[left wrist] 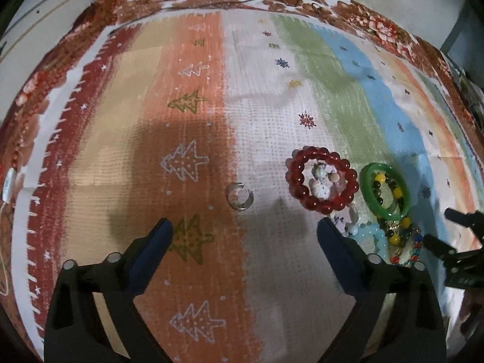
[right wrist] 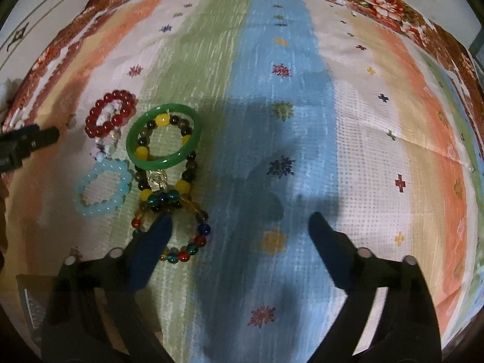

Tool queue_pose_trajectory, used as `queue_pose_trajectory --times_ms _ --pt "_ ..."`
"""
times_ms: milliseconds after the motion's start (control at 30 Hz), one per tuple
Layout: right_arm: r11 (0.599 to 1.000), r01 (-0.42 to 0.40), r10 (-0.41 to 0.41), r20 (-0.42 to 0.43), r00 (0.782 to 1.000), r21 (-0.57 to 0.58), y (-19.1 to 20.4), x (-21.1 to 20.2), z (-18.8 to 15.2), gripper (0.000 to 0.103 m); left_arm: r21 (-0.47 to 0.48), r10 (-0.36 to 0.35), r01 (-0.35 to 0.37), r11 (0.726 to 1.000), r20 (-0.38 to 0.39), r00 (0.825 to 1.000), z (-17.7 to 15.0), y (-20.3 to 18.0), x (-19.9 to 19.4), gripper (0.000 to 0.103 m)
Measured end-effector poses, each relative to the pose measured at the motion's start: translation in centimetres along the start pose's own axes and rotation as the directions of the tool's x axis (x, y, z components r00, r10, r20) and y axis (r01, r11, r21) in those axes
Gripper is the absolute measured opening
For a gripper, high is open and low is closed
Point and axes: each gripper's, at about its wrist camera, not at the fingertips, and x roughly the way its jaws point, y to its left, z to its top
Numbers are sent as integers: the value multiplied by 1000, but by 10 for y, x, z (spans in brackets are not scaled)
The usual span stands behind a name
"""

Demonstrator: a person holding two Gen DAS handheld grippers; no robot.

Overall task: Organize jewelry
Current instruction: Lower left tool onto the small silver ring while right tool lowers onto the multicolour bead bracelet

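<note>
Counter cloth (left wrist: 193,121): striped festive cover spread flat, probably so the jewelry shows plainly against it.
Left tool (left wrist: 245,227): released, fingers spread wide, holding nothing, hovering over the cloth.
Right tool (right wrist: 240,222): released too, empty, its left finger overlapping the multicolour bead bracelet (right wrist: 187,251).
Green bangle (right wrist: 163,136): lies at 11 o'clock from the right tool, resting over a yellow-and-dark bead bracelet (right wrist: 184,181).
Red bead bracelet (left wrist: 322,180): at 1 o'clock from the left tool, ringing pale charms.
Pale blue bracelet (right wrist: 103,187): beside the cluster, seemingly gathered into one group.
Small open ring (left wrist: 240,197): alone at 12 o'clock, just ahead of the left tool; likely the next pick.
</note>
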Motion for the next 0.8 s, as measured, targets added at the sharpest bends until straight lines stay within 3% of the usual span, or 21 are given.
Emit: queue_pose_trajectory --times_ms 200,367,500,800 --pt "1000 5 -5 -29 1000 -30 4 13 3 78 -3 -13 13 1000 -53 998 10 1 17 71" --pt "998 20 -21 -28 999 -54 7 19 7 77 7 5 -4 1000 -84 996 17 2 31 60" --pt "998 34 -35 -19 999 -62 6 19 11 65 17 27 -26 1000 -87 996 20 5 33 37" --pt "994 54 -57 -20 998 -96 13 17 8 43 135 102 -88 987 -104 989 20 -6 37 21"
